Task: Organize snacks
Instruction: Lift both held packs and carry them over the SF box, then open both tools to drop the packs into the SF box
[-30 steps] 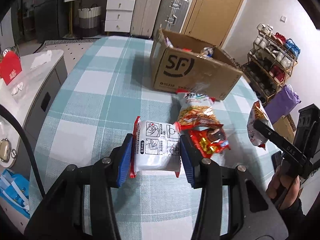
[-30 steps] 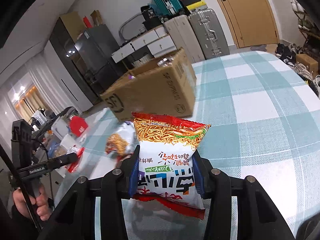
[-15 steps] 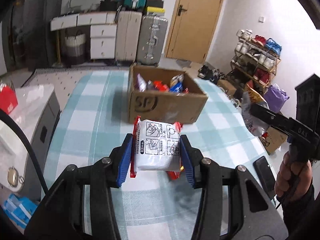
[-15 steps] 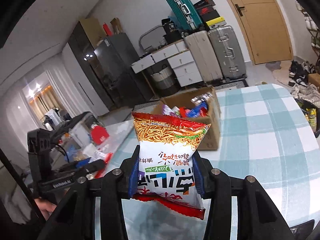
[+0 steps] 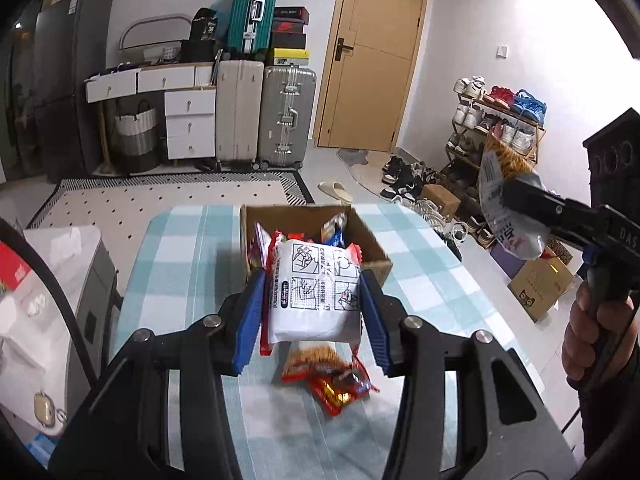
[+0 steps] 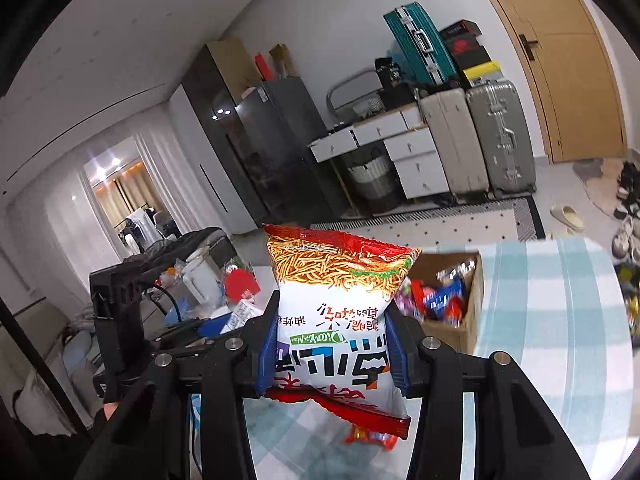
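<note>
An open brown cardboard box [image 5: 374, 258] is seen on the table covered with a teal-and-white checked cloth [image 5: 188, 256]; it is filled with an assortment of red, blue and purple snack packets [image 5: 334, 230], too jumbled to be told apart. In the right wrist view the same box [image 6: 474, 300] is blurred. Only in the left wrist view are two loose red-and-orange snack packets [image 5: 332, 376] shown lying on the cloth below the held packet.

The left hand-held gripper [image 5: 314, 314] is clamped on a white rectangular packet with printed line drawings and red edges [image 5: 314, 288], which is held above the table in front of the box. The right hand-held gripper [image 6: 330, 350] is clamped on a white-and-red bag printed with fried noodle sticks [image 6: 336, 308], raised above the table; in the left wrist view this bag [image 5: 506, 208] is seen at the right, off the table's edge.
</note>
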